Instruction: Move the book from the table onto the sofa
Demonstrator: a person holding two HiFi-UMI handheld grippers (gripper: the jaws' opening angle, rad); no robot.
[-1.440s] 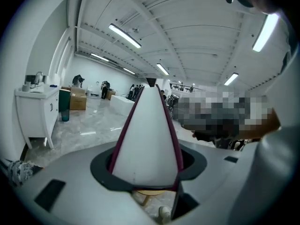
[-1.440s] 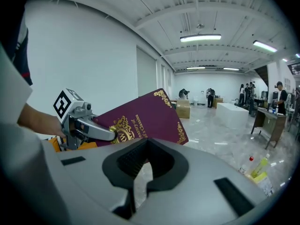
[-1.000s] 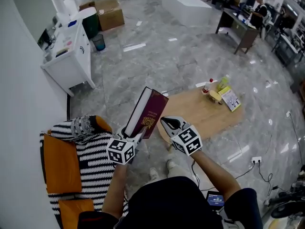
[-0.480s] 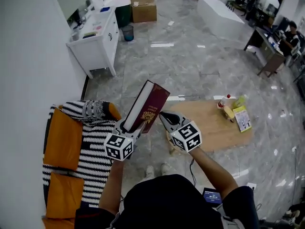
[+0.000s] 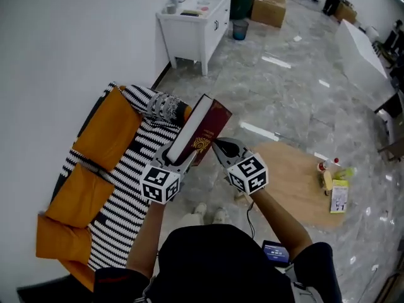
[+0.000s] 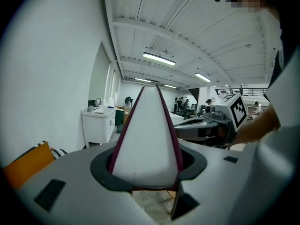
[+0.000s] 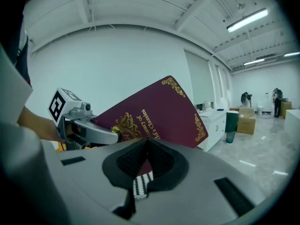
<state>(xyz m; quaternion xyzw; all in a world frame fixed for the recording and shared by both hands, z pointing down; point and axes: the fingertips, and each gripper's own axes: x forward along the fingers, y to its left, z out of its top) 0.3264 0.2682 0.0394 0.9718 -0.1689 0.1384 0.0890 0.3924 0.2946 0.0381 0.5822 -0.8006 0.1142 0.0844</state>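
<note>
The book (image 5: 203,130) is up in the air and tilted. Its dark red cover with gold print faces the right gripper (image 5: 221,148), and its white page edge is turned up and to the left. The left gripper (image 5: 180,160) has it by the lower end. In the left gripper view the block of pages stands right between the two jaws with a cover against each, so that one is clamped on the book. The right gripper has its jaws pressed together with nothing in them. Its tips sit just beside the cover, and whether they touch it I cannot tell.

In the head view the book overlaps the near edge of the sofa (image 5: 129,175), which is black-and-white striped with orange cushions (image 5: 107,131). A striped roll pillow (image 5: 165,106) lies just beside the book's upper left. The table (image 5: 290,169), pale wood, sits well apart to the right, with a bottle (image 5: 323,166) and a yellow packet (image 5: 339,197) at its far end.

A second ago the book hung over the grey floor (image 5: 271,87), with the table straight behind it and the sofa down at lower left. Now both grippers and the book have swung over toward the sofa, and the table is left behind on the right. The grip is unchanged: left clamped on the book, right closed alongside the cover.
</note>
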